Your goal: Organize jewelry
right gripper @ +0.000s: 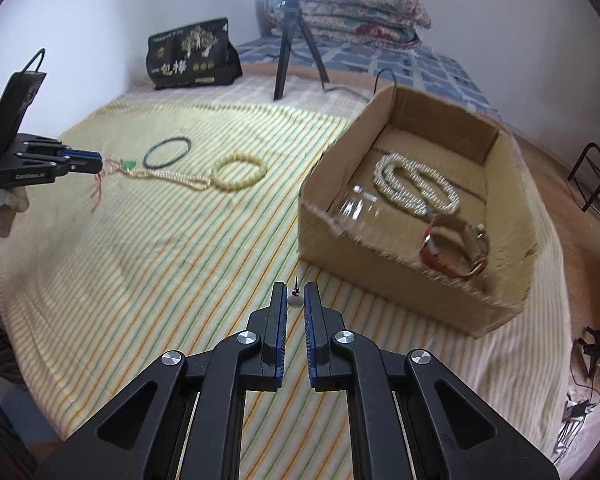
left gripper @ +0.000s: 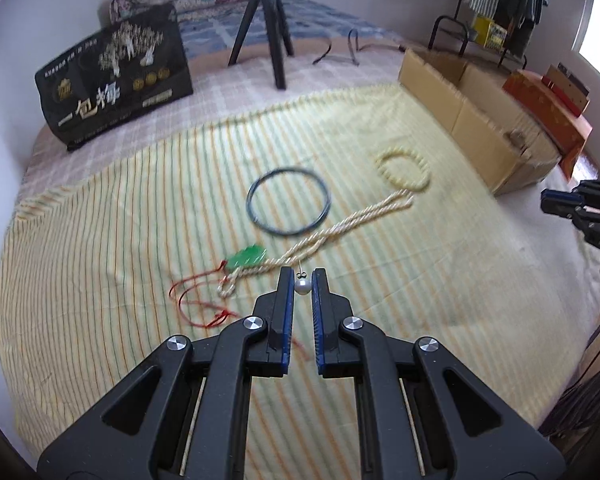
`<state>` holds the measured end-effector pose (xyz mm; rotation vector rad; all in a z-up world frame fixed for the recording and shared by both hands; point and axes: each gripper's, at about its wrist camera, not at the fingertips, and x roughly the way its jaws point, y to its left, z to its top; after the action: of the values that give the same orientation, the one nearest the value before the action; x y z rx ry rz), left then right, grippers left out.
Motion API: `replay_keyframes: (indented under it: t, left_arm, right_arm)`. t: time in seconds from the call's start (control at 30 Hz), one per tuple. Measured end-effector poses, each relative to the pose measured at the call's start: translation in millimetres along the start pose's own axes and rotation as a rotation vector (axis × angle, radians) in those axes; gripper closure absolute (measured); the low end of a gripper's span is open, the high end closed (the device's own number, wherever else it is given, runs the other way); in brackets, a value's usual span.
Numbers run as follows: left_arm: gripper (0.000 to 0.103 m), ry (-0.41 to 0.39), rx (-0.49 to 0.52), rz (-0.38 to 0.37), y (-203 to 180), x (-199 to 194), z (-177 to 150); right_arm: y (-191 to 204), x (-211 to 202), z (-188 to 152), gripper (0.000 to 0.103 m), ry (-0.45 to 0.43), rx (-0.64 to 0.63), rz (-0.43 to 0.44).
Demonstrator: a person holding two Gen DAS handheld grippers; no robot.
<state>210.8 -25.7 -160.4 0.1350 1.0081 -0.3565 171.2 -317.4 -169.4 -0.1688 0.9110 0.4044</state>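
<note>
Landmark: we place everything against the open brown cardboard box [right gripper: 404, 216], which sits on the yellow striped cloth [right gripper: 172, 248] covering the bed.

Left gripper [left gripper: 303, 280]: we see its two black fingers with blue pads [left gripper: 289, 300] pinching a small round white pearl earring [left gripper: 302, 287] near the tips, its thin post pointing forward. It hangs over the cloth, well apart from the box and on the far side of the loose jewelry from it.

Right gripper [right gripper: 296, 294]: its fingers are pressed onto a second white pearl stud [right gripper: 294, 300], post sticking up past the tips. It hovers over the cloth just in front of the box's near wall.

Inside the box: we see a looped white pearl necklace [right gripper: 416, 186], a clear glass jar lying on its side [right gripper: 356, 210], and a red-and-silver bangle-like piece [right gripper: 452, 252], too blurred for us to say more.

Outside the box, on the cloth: nearest it lies a pale yellow beaded bracelet [left gripper: 403, 169]; touching that, a long cream twisted bead strand [left gripper: 324, 236] runs away from the box; just beside the strand lies a thin dark blue ring bangle [left gripper: 288, 200]; farthest from the box, a green carved pendant on red cord [left gripper: 246, 258] lies at the strand's end.

Behind the box: a black tripod [right gripper: 296, 40], a black printed bag [right gripper: 192, 56] and folded floral quilts [right gripper: 356, 8].
</note>
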Motion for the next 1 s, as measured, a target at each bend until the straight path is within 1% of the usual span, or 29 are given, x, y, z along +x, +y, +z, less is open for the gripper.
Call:
replay_keyframes:
  t: [0.17, 0.33, 0.57, 0.77, 1.0]
  left_arm:
    - [0.096, -0.051, 0.010, -0.040, -19, -18, 19]
    - [0.096, -0.076, 0.026, -0.078, -42, -23, 32]
    - [0.096, -0.110, 0.040, -0.128, -74, -24, 54]
    - [0.096, -0.137, 0.048, -0.168, -103, -18, 75]
    - [0.096, -0.141, 0.056, -0.197, -130, -2, 92]
  right_arm:
    - [-12, -22, 12, 0.096, -0.057, 0.026, -0.015]
    - [-31, -36, 26, 0.096, -0.103, 0.076, -0.021]
    - [-54, -43, 43, 0.096, -0.156, 0.131, -0.049]
    - [-73, -37, 50, 0.096, -0.162, 0.168, -0.066]
    - [-92, -27, 63, 0.096, -0.152, 0.184, -0.079]
